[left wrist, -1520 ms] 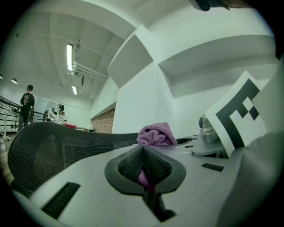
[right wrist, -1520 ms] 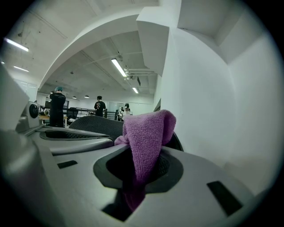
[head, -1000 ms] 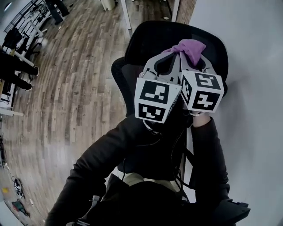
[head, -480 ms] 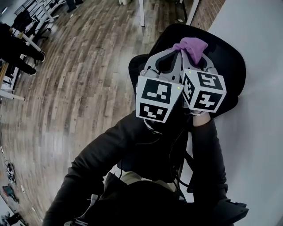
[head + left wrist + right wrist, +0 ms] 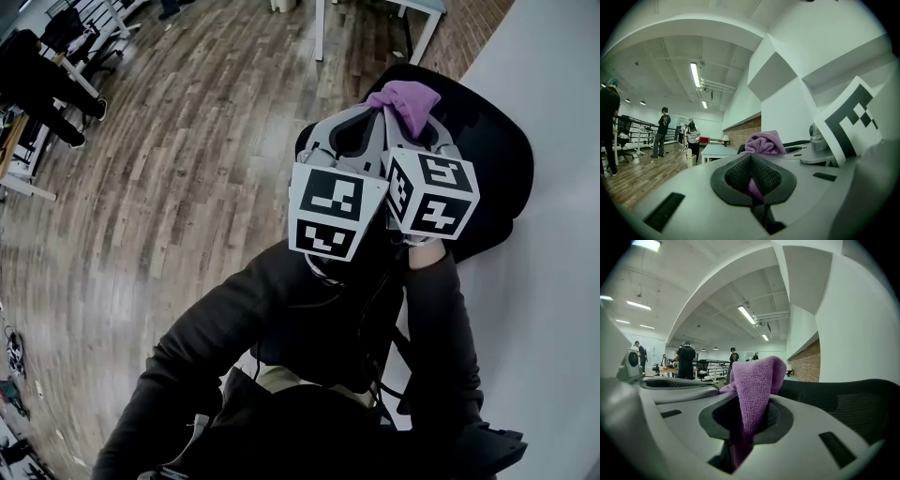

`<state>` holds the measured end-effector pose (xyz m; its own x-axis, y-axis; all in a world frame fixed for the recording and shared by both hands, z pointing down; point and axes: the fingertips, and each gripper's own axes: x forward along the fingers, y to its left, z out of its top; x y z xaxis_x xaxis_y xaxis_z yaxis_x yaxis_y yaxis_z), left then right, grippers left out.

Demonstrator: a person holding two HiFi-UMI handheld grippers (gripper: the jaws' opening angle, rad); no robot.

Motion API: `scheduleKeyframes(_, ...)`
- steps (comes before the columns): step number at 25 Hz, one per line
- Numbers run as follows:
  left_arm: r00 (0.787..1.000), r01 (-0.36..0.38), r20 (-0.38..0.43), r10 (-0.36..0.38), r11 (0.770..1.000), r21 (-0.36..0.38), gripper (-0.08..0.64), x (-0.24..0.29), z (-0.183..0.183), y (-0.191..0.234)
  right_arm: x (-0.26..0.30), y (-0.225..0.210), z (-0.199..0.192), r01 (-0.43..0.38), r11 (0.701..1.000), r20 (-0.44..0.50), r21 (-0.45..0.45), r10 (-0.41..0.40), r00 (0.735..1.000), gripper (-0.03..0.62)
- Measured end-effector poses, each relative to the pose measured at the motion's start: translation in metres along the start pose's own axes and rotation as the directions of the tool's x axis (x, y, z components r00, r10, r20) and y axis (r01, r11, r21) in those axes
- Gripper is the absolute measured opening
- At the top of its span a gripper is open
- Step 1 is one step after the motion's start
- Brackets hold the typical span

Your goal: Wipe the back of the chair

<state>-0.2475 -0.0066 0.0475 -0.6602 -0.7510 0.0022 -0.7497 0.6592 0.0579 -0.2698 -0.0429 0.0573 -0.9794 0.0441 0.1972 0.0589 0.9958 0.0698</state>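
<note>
The chair (image 5: 492, 141) is drifting rightward in the head view while left gripper (image 5: 751, 180) and right gripper (image 5: 745, 423) jaws are both pinching the cloth (image 5: 409, 97) beside its back, soft, light, probably best gripped bunched.

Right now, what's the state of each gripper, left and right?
Left gripper: closed, holding the purple cloth.
Right gripper: closed, holding the same purple cloth.
</note>
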Motion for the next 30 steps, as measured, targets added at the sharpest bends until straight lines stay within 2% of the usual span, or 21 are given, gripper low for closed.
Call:
scheduleKeyframes(17, 0.999, -0.044, 0.017, 0.044, 0.999, 0.007, 0.008, -0.016, 0.014, 0.015, 0.001, 0.022, 0.015, -0.041, 0.999, 0.026, 0.003, 0.041, 0.999, 0.069)
scheduleKeyframes(30, 0.999, -0.044, -0.007, 0.044, 0.999, 0.012, 0.008, -0.019, -0.008, 0.01, -0.005, 0.024, -0.002, -0.058, 0.998, 0.049, 0.022, 0.057, 0.997, 0.069)
